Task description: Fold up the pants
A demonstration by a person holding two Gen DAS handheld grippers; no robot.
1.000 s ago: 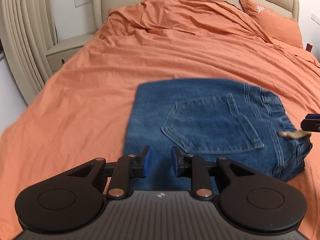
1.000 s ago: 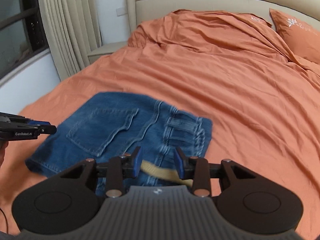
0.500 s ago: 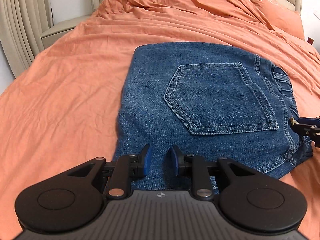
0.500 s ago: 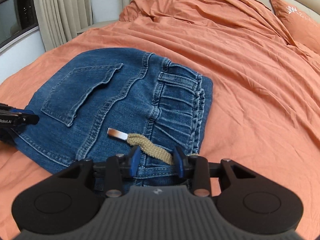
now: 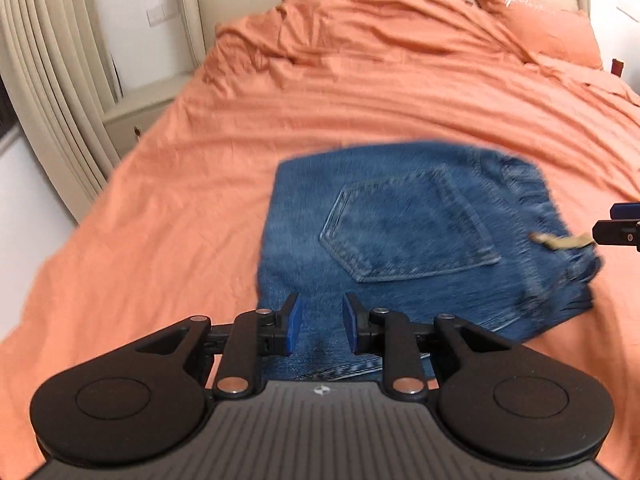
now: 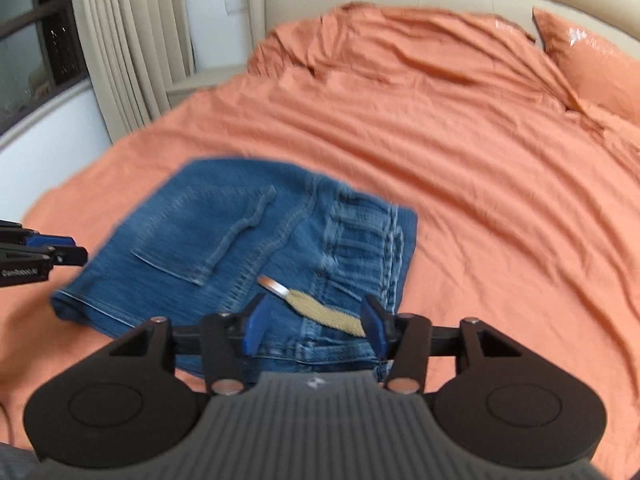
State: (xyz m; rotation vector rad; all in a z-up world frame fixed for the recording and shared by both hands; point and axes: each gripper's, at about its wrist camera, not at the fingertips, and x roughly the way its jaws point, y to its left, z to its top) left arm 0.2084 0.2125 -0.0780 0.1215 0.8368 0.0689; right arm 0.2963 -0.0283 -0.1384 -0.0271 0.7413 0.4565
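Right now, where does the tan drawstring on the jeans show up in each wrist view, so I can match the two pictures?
Left wrist view: the tan drawstring lies at the far right, on the jeans' waistband end, just left of the right tool.
Right wrist view: the drawstring sits low in the centre, between the right tool's open fingers.
Shared landmark: the back pocket, left of the drawstring in both views.

Both tongs (image 5: 319, 324) (image 6: 314, 328) are matte black, with 2 blue pads, silver screws, ribbed grey housings.
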